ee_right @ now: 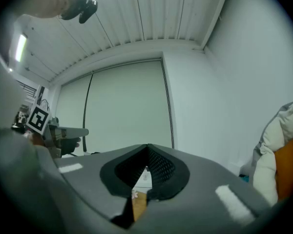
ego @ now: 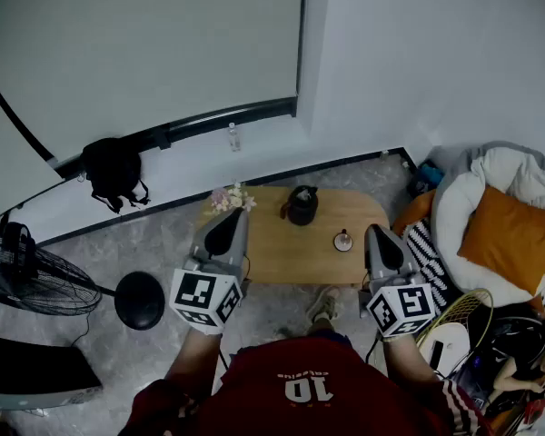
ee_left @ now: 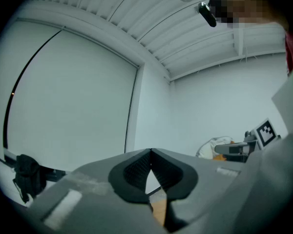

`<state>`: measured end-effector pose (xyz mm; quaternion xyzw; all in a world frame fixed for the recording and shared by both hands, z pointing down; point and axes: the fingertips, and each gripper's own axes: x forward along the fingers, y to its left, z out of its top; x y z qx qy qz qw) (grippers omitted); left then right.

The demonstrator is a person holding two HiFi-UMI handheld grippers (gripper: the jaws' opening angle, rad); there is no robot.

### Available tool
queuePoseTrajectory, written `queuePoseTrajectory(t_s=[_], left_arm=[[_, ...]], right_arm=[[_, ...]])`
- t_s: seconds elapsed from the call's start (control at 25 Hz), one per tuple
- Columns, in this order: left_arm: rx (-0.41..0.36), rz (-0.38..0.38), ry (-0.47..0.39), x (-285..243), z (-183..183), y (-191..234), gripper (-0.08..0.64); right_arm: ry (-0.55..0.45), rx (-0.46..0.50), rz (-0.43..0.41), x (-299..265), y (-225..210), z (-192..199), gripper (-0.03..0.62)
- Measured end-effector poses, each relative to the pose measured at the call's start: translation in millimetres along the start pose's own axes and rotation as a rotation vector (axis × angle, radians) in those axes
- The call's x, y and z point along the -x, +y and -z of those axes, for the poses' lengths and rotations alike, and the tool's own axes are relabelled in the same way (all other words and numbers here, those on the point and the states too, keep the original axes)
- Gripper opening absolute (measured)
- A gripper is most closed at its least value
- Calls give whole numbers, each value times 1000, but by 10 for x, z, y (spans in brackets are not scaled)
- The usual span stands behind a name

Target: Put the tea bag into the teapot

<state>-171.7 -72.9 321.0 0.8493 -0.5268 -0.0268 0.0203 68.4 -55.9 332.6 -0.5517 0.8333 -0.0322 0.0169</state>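
Fingers (ee_left: 136, 172) pressed together, empty, on left gripper (ego: 225, 223) and right gripper (ego: 381, 236) alike; hover above near side of desk (ego: 291, 263), probably a neutral carry; teapot (ego: 302, 204) mid-desk, tea bag indiscernible.

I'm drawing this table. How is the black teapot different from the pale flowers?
The black round teapot is dark and rounded; the bunch of pale pink flowers is light and frilly. The teapot stands near the middle of the far edge, the flowers by the far left corner. Both are at the wooden table's far side.
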Motion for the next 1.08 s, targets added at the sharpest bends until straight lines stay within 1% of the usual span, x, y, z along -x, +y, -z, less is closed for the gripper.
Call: queuePoseTrajectory(t_s=[0.12, 0.32, 0.48, 0.72, 0.92, 1.08], left_arm=[[-21, -14, 11, 17, 60, 24, 3], [30, -28, 5, 73, 89, 78, 2], [52, -34, 1, 86, 105, 96, 2], [91, -29, -3, 122, 123, 101, 3], [86, -35, -4, 166, 130, 116, 2], [99, -40, 4, 178, 169, 120, 3]], right_arm=[[9, 6, 19, 8, -20, 22, 0], [19, 11, 44, 44, -116, 61, 0], [28, 8, 56, 71, -174, 118, 0], [28, 6, 53, 102, -169, 119, 0], [27, 7, 54, 130, -139, 108, 0], [22, -13, 46, 149, -157, 108, 0]])
